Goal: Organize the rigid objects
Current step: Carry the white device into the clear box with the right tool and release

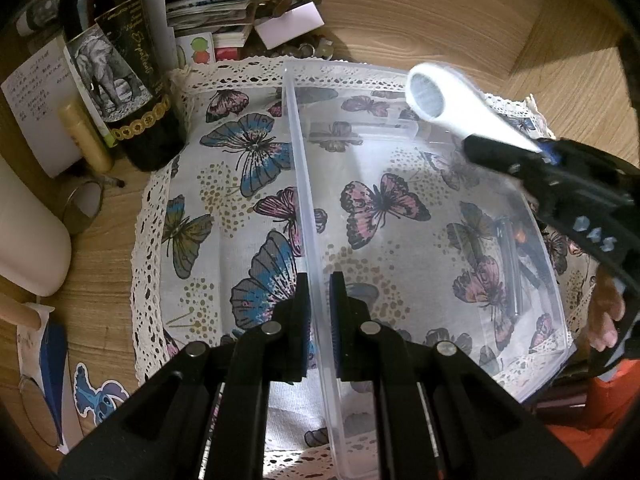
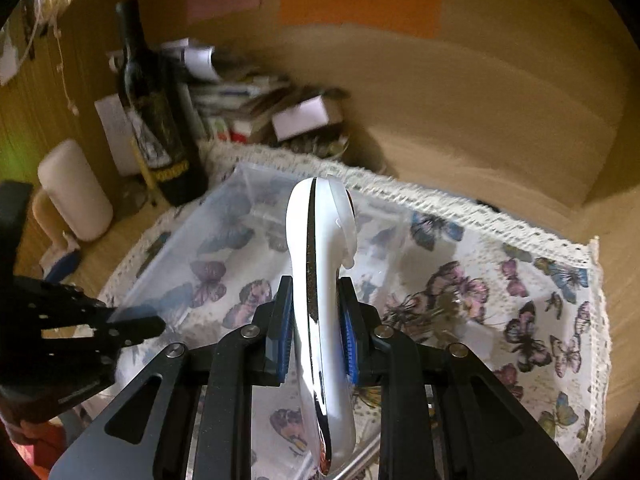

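A clear plastic box [image 1: 420, 216] sits on a butterfly-print cloth [image 1: 224, 200]. My left gripper [image 1: 319, 300] is shut on the box's near left wall [image 1: 304, 184]. My right gripper [image 2: 316, 320] is shut on a white handheld device with a chrome seam [image 2: 320, 240]. It holds the device in the air above the box [image 2: 224, 240]. In the left wrist view the device [image 1: 440, 100] hovers over the box's far right corner, its round meshed head forward. Dark objects [image 1: 516, 256] lie inside the box at its right side.
A dark wine bottle [image 1: 120, 64] stands at the cloth's far left corner, with a white cylinder [image 1: 28, 236], a small tube [image 1: 84, 136] and paper clutter [image 1: 224, 12] around it. A wooden wall [image 2: 440, 100] rises behind the desk. The cloth's right part [image 2: 520, 312] lies beside the box.
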Demonstrator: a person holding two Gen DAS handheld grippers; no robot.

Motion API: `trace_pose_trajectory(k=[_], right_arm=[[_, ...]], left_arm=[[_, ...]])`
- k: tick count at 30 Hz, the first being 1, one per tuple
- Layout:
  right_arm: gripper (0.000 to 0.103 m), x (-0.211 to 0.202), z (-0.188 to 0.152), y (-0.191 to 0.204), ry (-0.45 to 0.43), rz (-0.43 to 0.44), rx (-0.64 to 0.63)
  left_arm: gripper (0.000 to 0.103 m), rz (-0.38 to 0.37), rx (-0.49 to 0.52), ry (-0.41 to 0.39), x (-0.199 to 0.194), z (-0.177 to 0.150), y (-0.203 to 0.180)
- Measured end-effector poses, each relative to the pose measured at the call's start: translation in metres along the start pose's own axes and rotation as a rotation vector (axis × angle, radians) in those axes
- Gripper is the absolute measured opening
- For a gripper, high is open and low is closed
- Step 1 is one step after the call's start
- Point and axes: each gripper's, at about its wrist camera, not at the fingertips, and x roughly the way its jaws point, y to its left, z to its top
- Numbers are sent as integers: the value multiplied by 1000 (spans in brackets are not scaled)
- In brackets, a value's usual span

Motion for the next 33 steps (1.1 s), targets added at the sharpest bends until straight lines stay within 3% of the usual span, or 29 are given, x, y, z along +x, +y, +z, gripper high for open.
trace_pose_trajectory(k=[8,16,19,23,28,33], right_arm=[[19,31,3,16,132,32,-83],[20,41,-2,29,203,53,-143],[21,35,-3,31,185,28,-156],[31,21,-1,32,130,7,-165],[37,-2,3,23,53,-12,-122],[52,-37,6,-1,-47,-83,-46]], left_arm=[[10,-2,0,-5,-1,0,0],[10,1,3,-6,-1,0,0],[10,-1,1,-4,0,0,0],[10,-1,0,-2,0,0,-1],[10,-1,0,-2,0,0,-1],[10,0,2,-3,0,0,-2]])
